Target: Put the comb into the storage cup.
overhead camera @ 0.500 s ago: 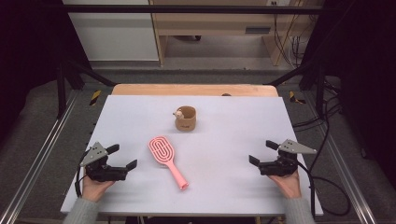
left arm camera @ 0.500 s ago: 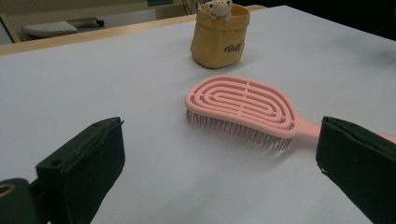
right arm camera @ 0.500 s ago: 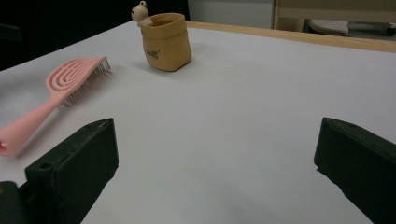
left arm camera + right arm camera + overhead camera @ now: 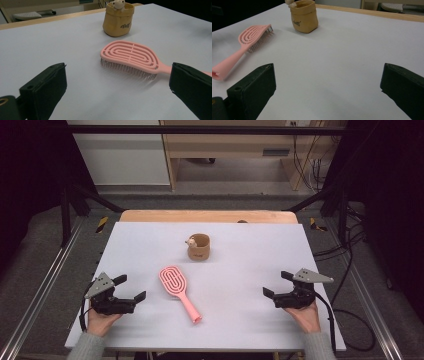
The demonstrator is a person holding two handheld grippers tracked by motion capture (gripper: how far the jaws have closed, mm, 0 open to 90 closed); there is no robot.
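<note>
Pink plastic hairbrush (image 4: 178, 291) lies mid-frame, bristles down; the left gripper (image 4: 131, 288) and right gripper (image 4: 277, 284), both gaping empty, might best pinch its slim handle.

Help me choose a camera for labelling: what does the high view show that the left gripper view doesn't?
High view alone: both hands with their open grippers, left and right, the floor, rails and cables around the table.

Left gripper view alone: the brush's bristles facing down, and the pouch's printed lettering.

Both: the pink hairbrush and the tan pouch, standing apart.
</note>
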